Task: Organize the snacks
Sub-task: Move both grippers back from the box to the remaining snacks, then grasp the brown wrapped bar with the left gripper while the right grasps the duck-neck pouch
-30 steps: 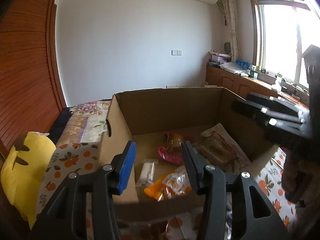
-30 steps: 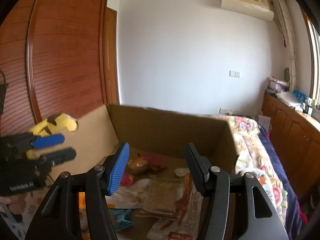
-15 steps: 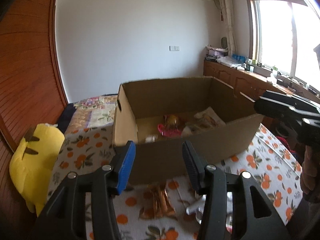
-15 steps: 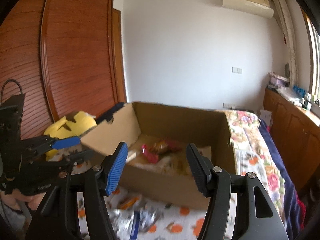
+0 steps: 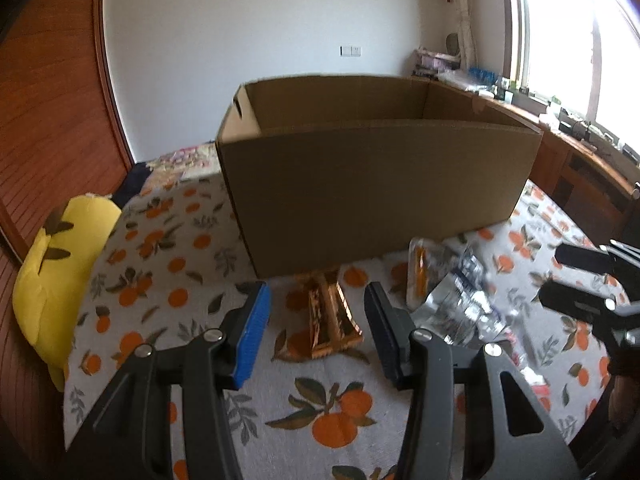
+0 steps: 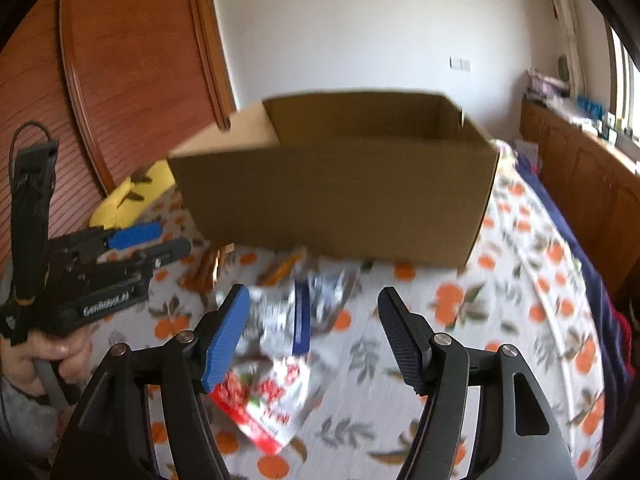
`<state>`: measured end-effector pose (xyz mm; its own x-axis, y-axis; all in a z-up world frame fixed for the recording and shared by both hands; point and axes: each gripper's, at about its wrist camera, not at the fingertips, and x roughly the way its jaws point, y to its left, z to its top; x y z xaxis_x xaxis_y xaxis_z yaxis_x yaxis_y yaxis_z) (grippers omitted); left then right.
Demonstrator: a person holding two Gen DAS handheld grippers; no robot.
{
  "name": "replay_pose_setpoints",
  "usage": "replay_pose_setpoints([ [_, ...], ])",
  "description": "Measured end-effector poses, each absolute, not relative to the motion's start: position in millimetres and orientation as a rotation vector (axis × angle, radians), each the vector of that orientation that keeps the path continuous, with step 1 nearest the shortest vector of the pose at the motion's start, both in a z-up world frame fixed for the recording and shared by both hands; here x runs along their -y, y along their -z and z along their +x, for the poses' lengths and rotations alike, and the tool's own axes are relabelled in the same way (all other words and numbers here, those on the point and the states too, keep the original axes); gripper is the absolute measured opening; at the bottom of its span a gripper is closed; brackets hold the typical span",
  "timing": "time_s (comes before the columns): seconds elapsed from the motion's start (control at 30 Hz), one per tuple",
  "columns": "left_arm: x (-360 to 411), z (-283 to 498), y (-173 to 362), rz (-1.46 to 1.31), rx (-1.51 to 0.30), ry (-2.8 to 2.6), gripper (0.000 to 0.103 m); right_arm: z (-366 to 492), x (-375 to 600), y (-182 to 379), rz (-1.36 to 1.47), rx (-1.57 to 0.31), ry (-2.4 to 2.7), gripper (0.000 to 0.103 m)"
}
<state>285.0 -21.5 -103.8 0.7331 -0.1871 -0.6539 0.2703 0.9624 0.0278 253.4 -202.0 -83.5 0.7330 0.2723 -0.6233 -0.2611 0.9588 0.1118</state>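
Observation:
A brown cardboard box (image 5: 372,184) (image 6: 340,196) stands on an orange-patterned sheet. In front of it lie loose snack packets: a gold-brown one (image 5: 326,316), silver ones (image 5: 460,300) (image 6: 296,312) and a red-and-white one (image 6: 268,400). My left gripper (image 5: 316,332) hovers open above the gold-brown packet, nothing between its jaws. My right gripper (image 6: 316,332) hangs over the silver and red packets; its jaws are opening and hold nothing. Each gripper also shows in the other's view, the right gripper (image 5: 576,280) at right and the left gripper (image 6: 132,244) at left.
A yellow plush toy (image 5: 56,264) lies at the left edge of the bed by a wooden wall panel (image 6: 132,64). A wooden cabinet (image 5: 592,168) with clutter runs under the window on the right. A hand (image 6: 36,356) holds the left gripper's handle.
Both grippers pulled back from over the box and sank in front of it; the box's inside is no longer seen and the packets on the sheet came into view. The right jaws widened.

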Motion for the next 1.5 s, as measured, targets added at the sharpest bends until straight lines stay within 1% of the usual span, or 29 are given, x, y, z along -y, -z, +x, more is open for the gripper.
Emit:
replay_pose_setpoints([
  [0.3,19,290,127,0.11,-0.757,0.242,0.049,249,192,121,0.036,-0.79,-0.303,0.068],
  [0.57,15,298,134,0.077,-0.806,0.248,0.049,257,180,133,0.001,-0.834,-0.286,0.069],
  [0.73,15,300,136,0.077,-0.82,0.24,0.049,257,189,138,-0.018,-0.859,-0.267,0.069],
  [1.07,18,303,140,0.099,-0.844,0.224,0.049,250,199,139,-0.053,-0.855,-0.25,0.069],
  [1.17,19,304,141,0.107,-0.85,0.214,0.049,251,192,141,-0.092,-0.849,-0.235,0.071],
  [1.33,18,305,142,0.108,-0.854,0.209,0.049,255,187,143,-0.127,-0.838,-0.228,0.071],
  [1.37,18,305,143,0.108,-0.857,0.209,0.049,255,188,143,-0.131,-0.835,-0.228,0.07],
  [1.4,18,306,143,0.107,-0.858,0.21,0.049,255,187,143,-0.133,-0.831,-0.231,0.061],
  [1.43,18,306,143,0.107,-0.858,0.21,0.049,254,188,143,-0.133,-0.825,-0.238,0.058],
  [1.47,19,306,143,0.109,-0.859,0.209,0.049,253,190,142,-0.126,-0.827,-0.247,0.052],
  [1.5,20,306,143,0.111,-0.86,0.21,0.049,253,191,141,-0.121,-0.827,-0.254,0.041],
])
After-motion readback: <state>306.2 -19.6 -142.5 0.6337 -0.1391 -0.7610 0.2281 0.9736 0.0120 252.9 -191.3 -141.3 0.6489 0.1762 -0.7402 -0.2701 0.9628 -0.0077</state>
